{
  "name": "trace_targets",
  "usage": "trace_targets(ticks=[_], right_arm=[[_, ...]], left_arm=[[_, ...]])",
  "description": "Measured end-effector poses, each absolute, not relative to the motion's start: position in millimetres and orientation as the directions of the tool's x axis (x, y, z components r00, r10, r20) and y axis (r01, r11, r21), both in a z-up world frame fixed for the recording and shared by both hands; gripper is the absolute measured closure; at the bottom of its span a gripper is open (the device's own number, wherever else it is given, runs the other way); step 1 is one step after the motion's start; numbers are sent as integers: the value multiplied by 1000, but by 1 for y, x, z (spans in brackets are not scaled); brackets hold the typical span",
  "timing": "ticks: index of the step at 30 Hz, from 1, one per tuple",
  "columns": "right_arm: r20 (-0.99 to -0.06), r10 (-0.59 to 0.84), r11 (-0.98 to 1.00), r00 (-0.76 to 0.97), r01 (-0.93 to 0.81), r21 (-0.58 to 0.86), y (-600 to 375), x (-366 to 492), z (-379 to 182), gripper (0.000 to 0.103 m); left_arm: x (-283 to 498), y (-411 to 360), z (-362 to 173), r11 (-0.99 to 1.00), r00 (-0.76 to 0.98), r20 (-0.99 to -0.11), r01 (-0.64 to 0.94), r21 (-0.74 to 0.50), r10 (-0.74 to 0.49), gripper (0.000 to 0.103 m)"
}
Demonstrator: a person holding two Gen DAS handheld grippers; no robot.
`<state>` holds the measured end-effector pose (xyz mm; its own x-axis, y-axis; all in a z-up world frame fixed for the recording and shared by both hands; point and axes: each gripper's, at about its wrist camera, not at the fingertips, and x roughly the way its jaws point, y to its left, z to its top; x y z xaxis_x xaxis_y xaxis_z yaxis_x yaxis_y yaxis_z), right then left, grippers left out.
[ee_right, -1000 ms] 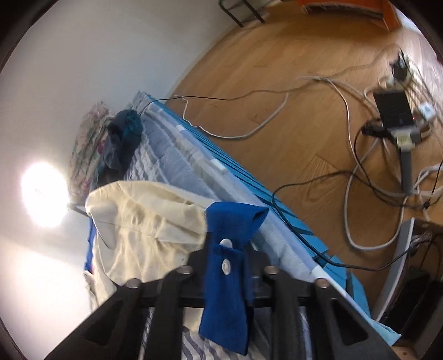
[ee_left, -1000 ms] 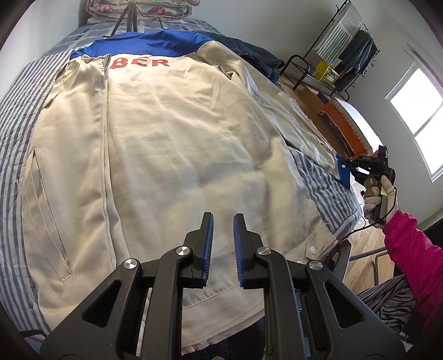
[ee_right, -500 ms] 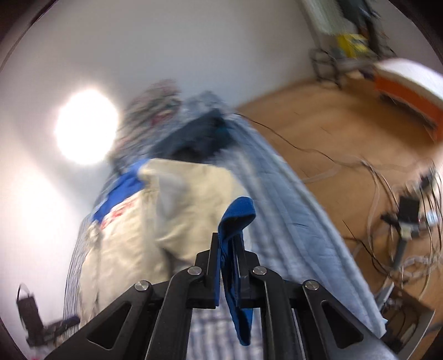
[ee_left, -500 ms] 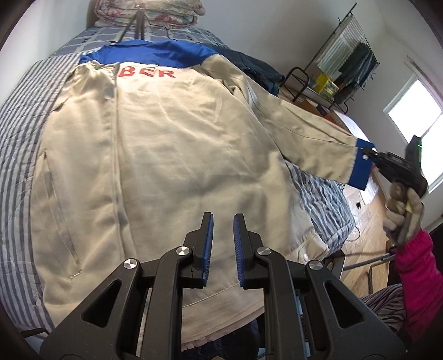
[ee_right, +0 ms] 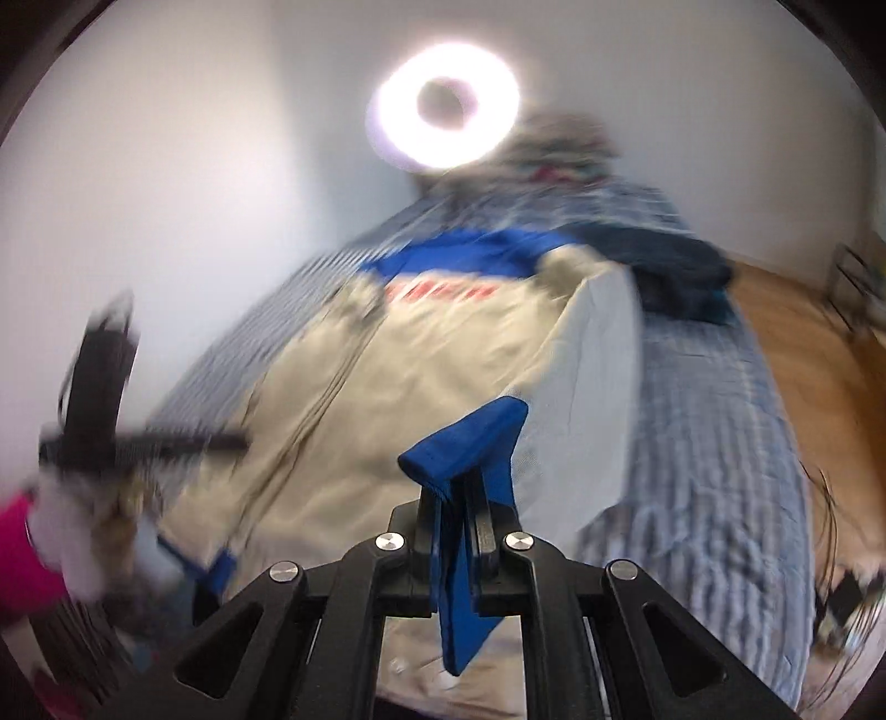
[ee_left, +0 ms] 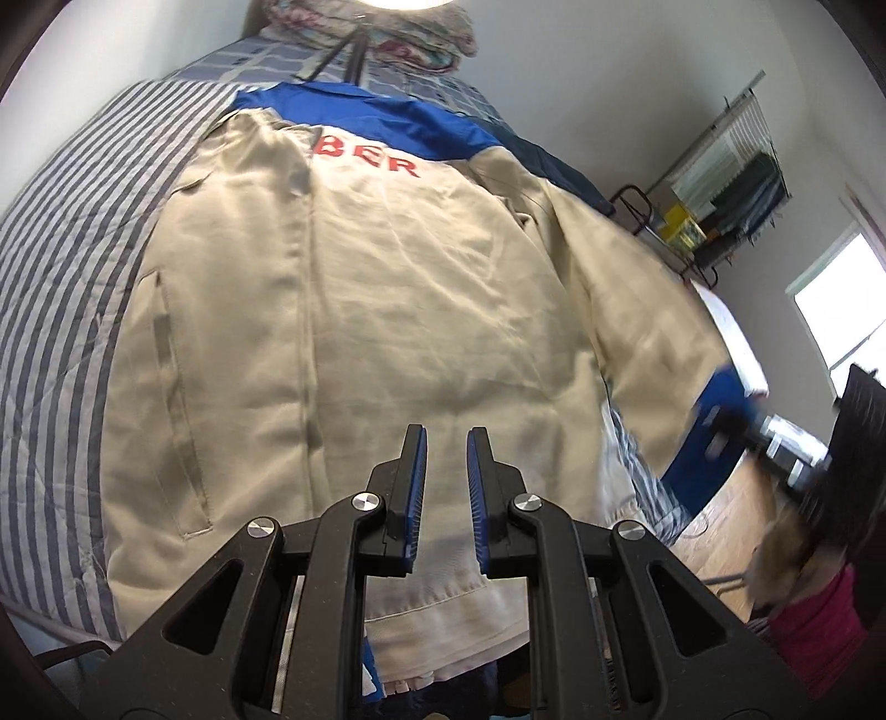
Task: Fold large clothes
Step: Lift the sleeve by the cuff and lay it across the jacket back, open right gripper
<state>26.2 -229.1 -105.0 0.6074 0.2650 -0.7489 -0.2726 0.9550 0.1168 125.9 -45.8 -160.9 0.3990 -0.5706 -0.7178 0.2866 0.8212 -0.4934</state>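
A large beige jacket with a blue yoke and red letters lies spread back-up on the striped bed. My left gripper is open and empty, hovering above the jacket's hem. My right gripper is shut on the blue cuff of the jacket's right sleeve and holds it lifted over the bed. The raised sleeve and its cuff show blurred at the right in the left wrist view. The jacket also shows in the right wrist view, blurred.
A folded quilt lies at the head of the bed under a ring light. A dark garment lies on the bed's right side. A clothes rack and window stand right. Cables lie on the wood floor.
My right gripper has swung the cuff up and in toward the bed, lifting the sleeve. The left gripper has stayed open, tilting slightly upward over the hem.
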Motion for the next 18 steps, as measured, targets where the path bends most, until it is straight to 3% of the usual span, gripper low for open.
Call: trace_targets(ticks=[9,14,18], right_arm=[[-900,244,850,362,-527,18,-162,-9,-194,98],[-908,269,842,321,-536,61,-175,-17,-199,97],[-873,370,846,317,-504,175,-191,-18,-184,88]], left_arm=[[128,-53,-172,810,364,-724,272,-520,-586,90],[129,-72,-191,789,289,-735,260,-556,-613,90],[135,-88,-211,754,209,-725,221,-619,-657,90]])
